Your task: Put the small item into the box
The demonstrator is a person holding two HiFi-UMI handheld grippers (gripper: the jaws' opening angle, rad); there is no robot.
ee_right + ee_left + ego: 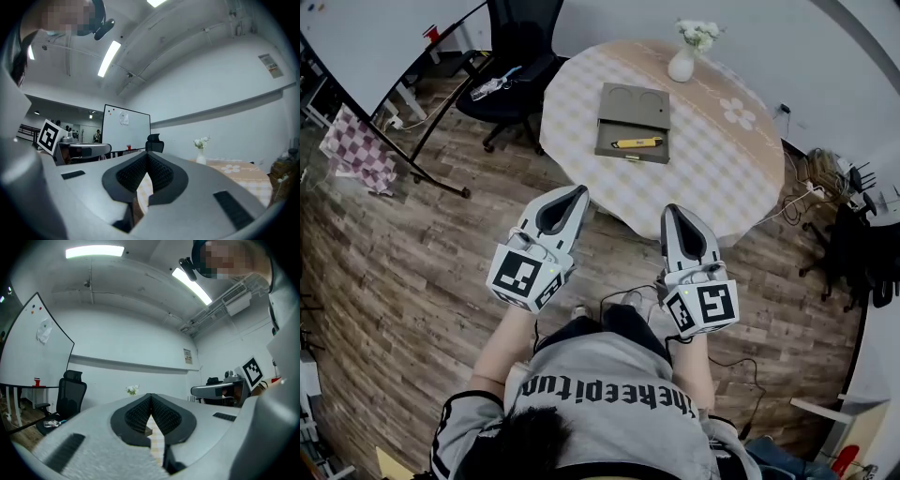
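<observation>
The small yellow pen-like item (pixel 636 142) lies along the front strip of the grey box (pixel 634 105) near the round table's (pixel 731 178) middle, seemingly in it already, so I hold my left gripper (pixel 578 191) and right gripper (pixel 673 209), both pressed together and empty, short of the near edge, nudging nothing.

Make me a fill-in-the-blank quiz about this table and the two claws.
1. The item lying in the gray box is coloured ____.
2. The white vase holds ____.
3. The left claw and right claw are both empty and ____, not open.
Missing words: yellow; flowers; shut.
</observation>
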